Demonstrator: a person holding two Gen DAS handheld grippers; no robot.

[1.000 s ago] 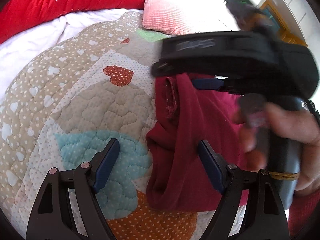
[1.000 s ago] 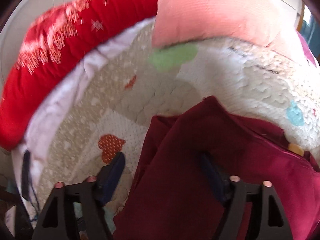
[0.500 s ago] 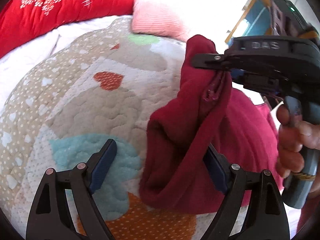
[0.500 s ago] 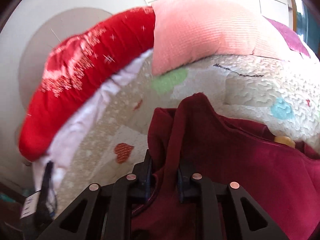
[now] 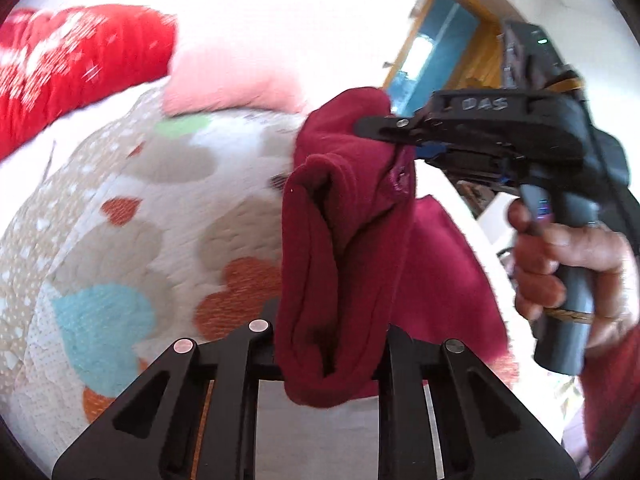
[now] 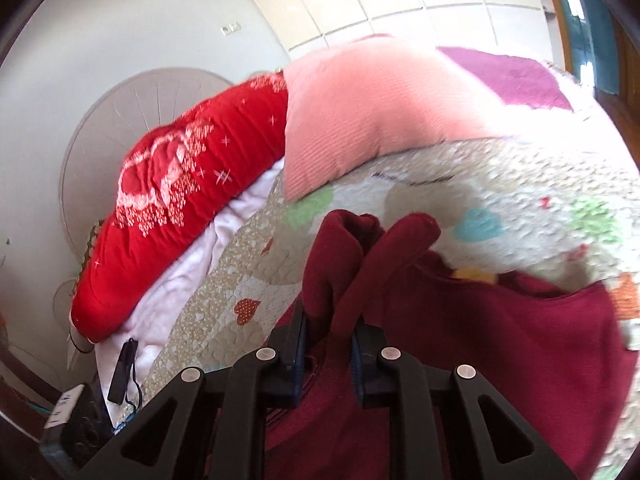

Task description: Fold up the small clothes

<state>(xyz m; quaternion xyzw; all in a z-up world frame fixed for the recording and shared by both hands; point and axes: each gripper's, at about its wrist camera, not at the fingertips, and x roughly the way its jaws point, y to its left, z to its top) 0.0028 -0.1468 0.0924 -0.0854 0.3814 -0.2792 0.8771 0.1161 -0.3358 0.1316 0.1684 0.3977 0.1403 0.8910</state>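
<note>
A dark red garment [image 5: 340, 248] hangs bunched between both grippers above the heart-patterned quilt [image 5: 120, 208]. My left gripper [image 5: 332, 344] is shut on its lower folded edge. My right gripper [image 6: 328, 344] is shut on another bunch of the dark red garment [image 6: 460, 352], with the rest of the cloth trailing to the right over the quilt [image 6: 500, 208]. In the left wrist view the right gripper [image 5: 400, 136] pinches the cloth's top edge, held by a hand [image 5: 568, 264].
A red embroidered pillow [image 6: 188, 208] and a pink pillow [image 6: 372, 112] lie at the head of the bed. A white sheet [image 6: 180, 280] borders the quilt. A small black device on a cord [image 6: 122, 368] lies at the bed's left edge.
My left gripper has shut on the garment's lower edge. My right gripper shut on the upper edge half a second earlier. Both have lifted the cloth off the quilt.
</note>
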